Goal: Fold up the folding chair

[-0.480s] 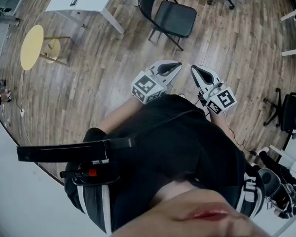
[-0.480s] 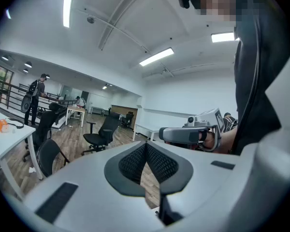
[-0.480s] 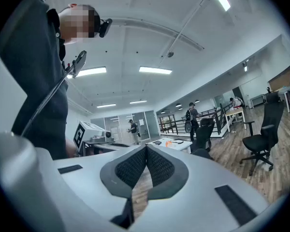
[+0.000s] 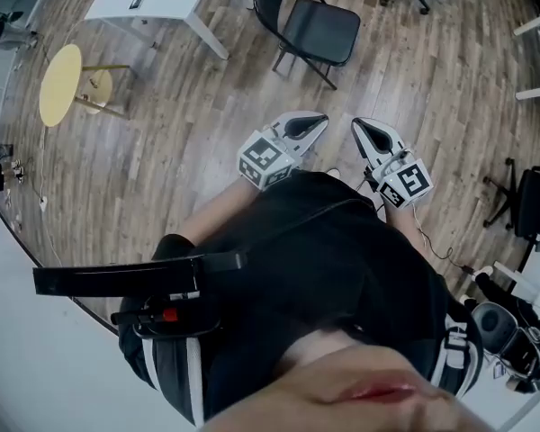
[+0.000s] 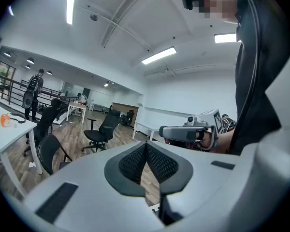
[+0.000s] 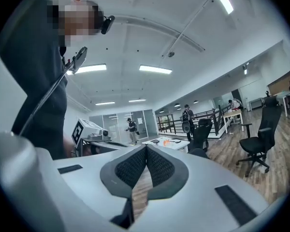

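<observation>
- The wooden floor point(image 4: 414, 88) runs under the black folding chair point(image 4: 310, 27), which stands unfolded with its seat down and nothing touching it.
- A white bench point(image 4: 162, 7) stands just left of the folding chair in the head view, with small things on top.
- A yellow round table point(image 4: 60, 84) sits well left of the chair.
- The left tongs point(image 4: 321, 119) are closed on nothing, well short of the chair.
- The right tongs point(image 4: 356, 123) are likewise closed and empty, equally far from it.

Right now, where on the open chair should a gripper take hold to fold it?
The seat front edge, reached from the chair's open right side in the head view, likely works: it lies flat, thin and free, and lifts toward the backrest.
</observation>
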Available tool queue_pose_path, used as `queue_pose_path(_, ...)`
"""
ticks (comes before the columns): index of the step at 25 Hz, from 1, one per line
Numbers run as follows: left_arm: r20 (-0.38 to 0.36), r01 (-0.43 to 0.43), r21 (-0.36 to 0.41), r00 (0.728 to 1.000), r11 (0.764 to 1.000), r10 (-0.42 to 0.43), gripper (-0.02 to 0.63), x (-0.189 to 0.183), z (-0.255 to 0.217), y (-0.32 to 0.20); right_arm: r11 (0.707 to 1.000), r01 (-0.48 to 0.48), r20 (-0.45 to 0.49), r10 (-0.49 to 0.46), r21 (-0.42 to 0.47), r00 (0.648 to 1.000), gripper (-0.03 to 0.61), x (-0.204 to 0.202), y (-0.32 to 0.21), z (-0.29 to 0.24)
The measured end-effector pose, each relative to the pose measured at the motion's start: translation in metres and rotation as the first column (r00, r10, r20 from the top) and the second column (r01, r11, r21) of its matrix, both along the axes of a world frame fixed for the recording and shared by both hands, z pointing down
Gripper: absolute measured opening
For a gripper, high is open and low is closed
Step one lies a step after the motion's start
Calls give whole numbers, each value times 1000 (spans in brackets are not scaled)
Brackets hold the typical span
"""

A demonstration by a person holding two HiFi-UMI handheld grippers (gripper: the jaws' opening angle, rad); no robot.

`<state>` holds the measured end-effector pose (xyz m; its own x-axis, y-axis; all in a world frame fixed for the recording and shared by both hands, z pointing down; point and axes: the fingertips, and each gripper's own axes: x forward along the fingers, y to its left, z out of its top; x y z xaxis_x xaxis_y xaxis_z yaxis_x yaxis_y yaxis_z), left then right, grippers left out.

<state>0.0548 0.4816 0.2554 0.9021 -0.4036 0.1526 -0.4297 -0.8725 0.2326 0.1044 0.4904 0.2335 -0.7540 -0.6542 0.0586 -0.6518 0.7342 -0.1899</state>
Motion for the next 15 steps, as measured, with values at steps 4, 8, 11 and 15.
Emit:
queue_pose_path(4,-1,3,16,1000,1000,-3,5,0,-1,12,999,27,24,-27,25,999,11,7,15,-2)
queue_pose_path(8,38,5,16,999,1000,-5,5,8,8,13,999,35,19,-35,11,999,11,13,15,6)
queue_pose_path(11,36,18,7,999,1000,-18,5,9,8,9,998,58,22,-59,14,998,11,5,16,3)
queue_pose_path(15,15,39,-2,999,999,-39,5,14,8,5,995,95,60,-96,30,994,11,2,19,-3)
